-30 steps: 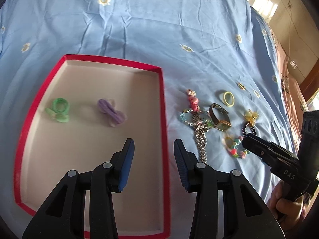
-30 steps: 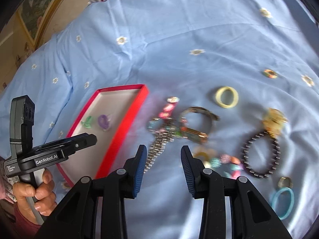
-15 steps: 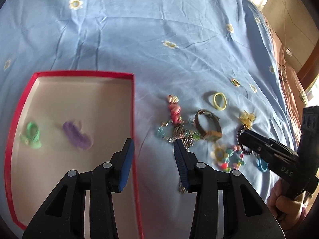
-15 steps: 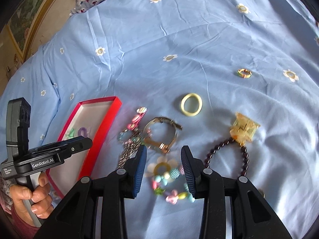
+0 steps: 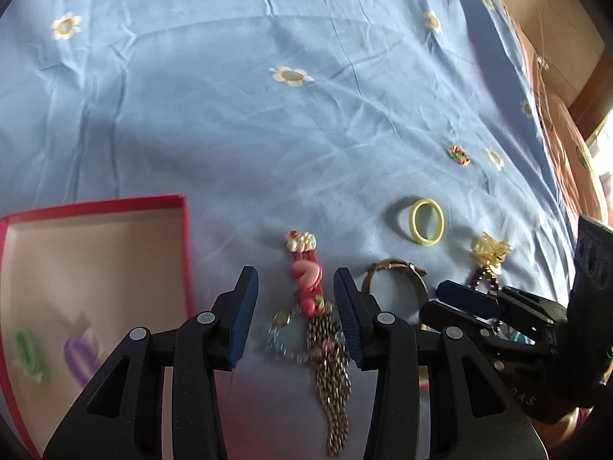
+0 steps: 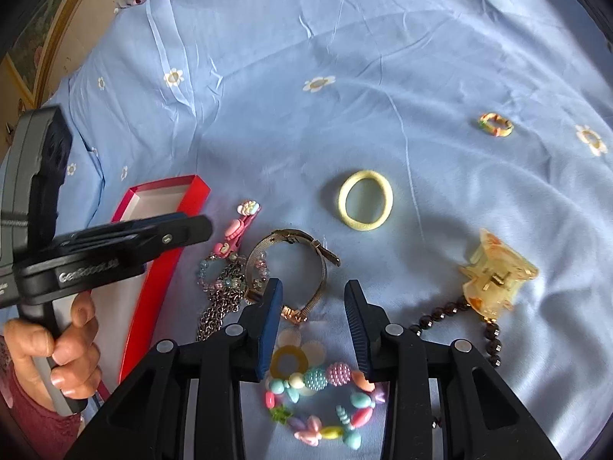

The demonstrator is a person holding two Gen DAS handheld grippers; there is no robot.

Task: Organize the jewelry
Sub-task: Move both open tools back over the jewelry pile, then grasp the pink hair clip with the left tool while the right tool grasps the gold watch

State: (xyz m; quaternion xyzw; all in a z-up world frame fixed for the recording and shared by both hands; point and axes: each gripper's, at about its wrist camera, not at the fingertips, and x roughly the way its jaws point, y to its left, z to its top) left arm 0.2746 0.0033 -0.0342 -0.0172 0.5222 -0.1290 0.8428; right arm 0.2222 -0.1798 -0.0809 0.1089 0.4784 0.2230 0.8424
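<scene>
I'm lining up over the jewelry lying loose on the blue bedsheet [image 6: 268,57], just beside the red box [image 5: 184,237]. My left gripper [image 5: 295,291] is hanging over the pink hair clip [image 5: 306,280], fingers spread and pinching nothing. My right gripper [image 6: 312,306] is hovering above the beaded bracelet [image 6: 322,402], with the watch [image 6: 299,268] just beyond; its fingers have just been closing a little, yet nothing is between them. I judge this the reach for a pick; next I'm needing to lower onto one piece and pinch it.
</scene>
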